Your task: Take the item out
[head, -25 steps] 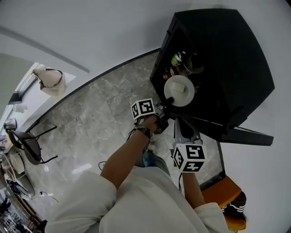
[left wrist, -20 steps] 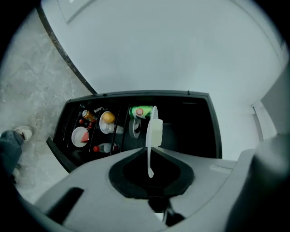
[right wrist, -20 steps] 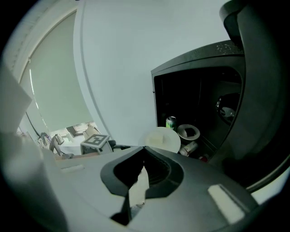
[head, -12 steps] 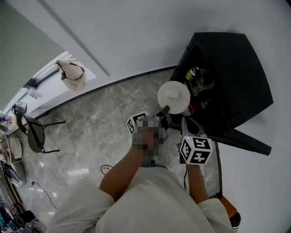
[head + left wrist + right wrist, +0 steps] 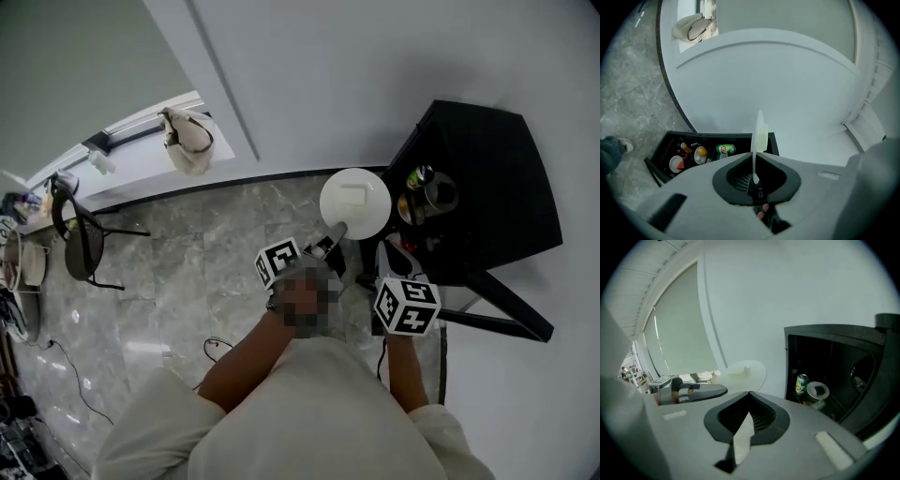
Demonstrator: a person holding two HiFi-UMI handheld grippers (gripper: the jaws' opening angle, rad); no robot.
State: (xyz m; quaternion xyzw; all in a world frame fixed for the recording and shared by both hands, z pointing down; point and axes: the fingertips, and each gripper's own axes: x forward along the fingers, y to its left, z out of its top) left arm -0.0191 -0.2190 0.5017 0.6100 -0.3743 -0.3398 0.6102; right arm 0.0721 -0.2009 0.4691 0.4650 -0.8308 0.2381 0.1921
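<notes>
My left gripper (image 5: 336, 232) is shut on the rim of a white plate (image 5: 354, 202) that carries a pale block (image 5: 354, 194). The plate hangs in the air left of the open black cabinet (image 5: 497, 187), clear of it. In the left gripper view the plate (image 5: 759, 123) stands edge-on between the jaws, the block (image 5: 762, 137) on its right face. From the right gripper view the plate (image 5: 752, 372) shows beyond the left gripper (image 5: 723, 390). My right gripper (image 5: 389, 258) sits beside the cabinet, its jaw tips (image 5: 749, 393) meeting, with nothing gripped that I can see.
Inside the cabinet stand a green can (image 5: 801, 383), a round lidded tin (image 5: 818, 391) and small dishes (image 5: 677, 163). Its door (image 5: 497, 305) hangs open at the lower right. A grey marble floor (image 5: 187, 281) spreads left, with a chair (image 5: 80, 244) and a hanging bag (image 5: 187, 141) far off.
The plate has come out of the cabinet's mouth and risen up and to the left with my left gripper. The right gripper has lifted a little beside the cabinet.
</notes>
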